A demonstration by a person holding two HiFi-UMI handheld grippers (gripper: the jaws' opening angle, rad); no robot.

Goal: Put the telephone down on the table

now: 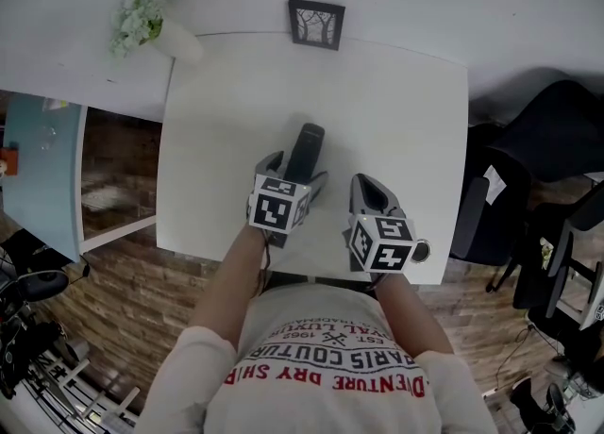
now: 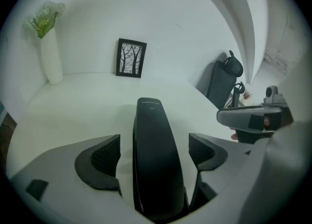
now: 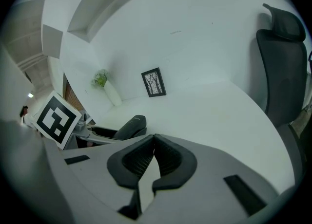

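Observation:
A black telephone handset point(image 1: 305, 151) lies lengthwise on the white table point(image 1: 396, 92), pointing away from me. My left gripper point(image 1: 296, 174) straddles its near end with the jaws spread wide. In the left gripper view the telephone point(image 2: 151, 121) runs up between the two pads point(image 2: 105, 157), with a gap on each side, so nothing presses on it. My right gripper point(image 1: 370, 192) sits just to the right, near the table's front edge, shut with nothing in it; its pads point(image 3: 168, 157) meet. From the right gripper view the telephone point(image 3: 131, 125) shows at the left.
A white vase of green flowers point(image 1: 156, 28) and a small framed picture point(image 1: 316, 24) stand at the table's far edge against the wall. A black office chair point(image 1: 528, 158) is at the right. A small dark round thing point(image 1: 421, 252) lies at the front right corner.

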